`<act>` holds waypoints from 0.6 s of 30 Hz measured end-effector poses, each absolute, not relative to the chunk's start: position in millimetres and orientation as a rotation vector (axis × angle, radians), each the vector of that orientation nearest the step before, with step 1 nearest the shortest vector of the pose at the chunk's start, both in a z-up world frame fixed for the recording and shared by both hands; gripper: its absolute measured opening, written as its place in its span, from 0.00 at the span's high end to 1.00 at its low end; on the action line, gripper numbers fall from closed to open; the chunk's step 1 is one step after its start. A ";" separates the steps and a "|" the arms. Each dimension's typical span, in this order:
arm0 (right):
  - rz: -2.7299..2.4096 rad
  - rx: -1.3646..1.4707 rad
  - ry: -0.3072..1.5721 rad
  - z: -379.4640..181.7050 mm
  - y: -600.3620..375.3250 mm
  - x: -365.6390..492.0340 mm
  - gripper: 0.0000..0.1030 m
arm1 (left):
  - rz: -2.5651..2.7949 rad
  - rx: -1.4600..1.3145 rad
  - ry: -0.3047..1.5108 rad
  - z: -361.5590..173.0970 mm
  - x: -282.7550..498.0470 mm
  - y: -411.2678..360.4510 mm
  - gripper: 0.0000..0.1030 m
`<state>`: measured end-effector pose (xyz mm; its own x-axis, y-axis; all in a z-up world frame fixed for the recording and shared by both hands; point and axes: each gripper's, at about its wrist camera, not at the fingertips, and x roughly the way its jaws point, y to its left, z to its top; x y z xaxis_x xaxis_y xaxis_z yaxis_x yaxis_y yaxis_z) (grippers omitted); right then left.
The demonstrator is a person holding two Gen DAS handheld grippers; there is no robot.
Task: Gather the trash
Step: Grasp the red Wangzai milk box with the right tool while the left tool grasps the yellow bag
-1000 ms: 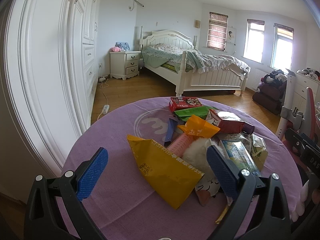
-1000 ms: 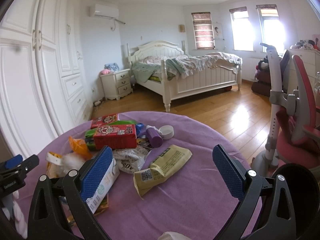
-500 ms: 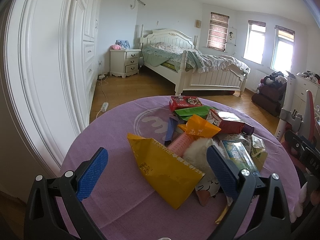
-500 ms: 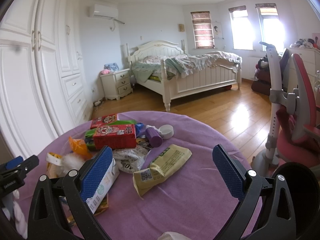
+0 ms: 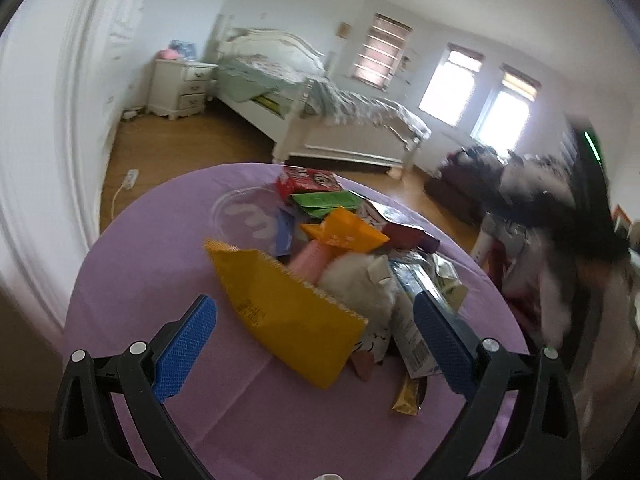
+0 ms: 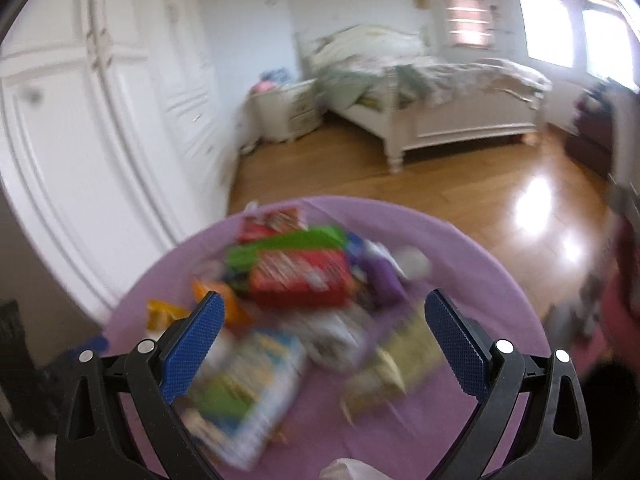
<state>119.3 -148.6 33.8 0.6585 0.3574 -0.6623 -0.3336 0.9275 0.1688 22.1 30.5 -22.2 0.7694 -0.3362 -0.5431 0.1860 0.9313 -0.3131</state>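
A heap of trash lies on a round table under a purple cloth (image 5: 160,248). In the left wrist view a big yellow bag (image 5: 288,316) is nearest, with a white fluffy wad (image 5: 360,284), an orange wrapper (image 5: 344,232), a green packet (image 5: 328,202) and a red box (image 5: 308,182) behind it. My left gripper (image 5: 316,340) hangs open over the yellow bag, holding nothing. The right wrist view is blurred: a red box (image 6: 300,278), a purple bottle (image 6: 384,280), a blue-and-white pack (image 6: 248,392) and a pale green bag (image 6: 392,360). My right gripper (image 6: 324,344) is open and empty above them.
White wardrobe doors (image 6: 100,140) stand close on the left. A white bed (image 5: 320,120) and a nightstand (image 5: 180,88) sit across the wooden floor (image 6: 460,176). A blurred dark shape (image 5: 560,232), apparently the other gripper with a person's arm, crosses the right of the left wrist view.
Both grippers have swung and tilted; the right one has moved in over the pile, which now fills the space between its fingers. Both views are motion-blurred. Nothing has been gripped.
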 end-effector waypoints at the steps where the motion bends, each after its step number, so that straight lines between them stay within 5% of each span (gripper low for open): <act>1: 0.415 -0.010 0.824 37.7 -124.0 142.8 0.04 | -0.285 -0.238 0.648 -22.4 27.6 28.2 0.05; 10: 0.394 -0.150 1.154 -16.7 -1.9 293.4 0.04 | -0.237 -0.458 0.790 -50.7 56.5 52.1 0.05; 18: 0.333 -0.161 1.348 -69.8 25.2 335.9 0.04 | -0.235 -0.438 0.824 -51.4 58.6 52.3 0.05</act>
<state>335.9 25.2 -69.8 0.1829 0.1430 -0.9727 -0.3269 0.9419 0.0770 58.6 52.3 -51.4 0.6605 -0.3673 -0.6549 0.0334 0.8856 -0.4632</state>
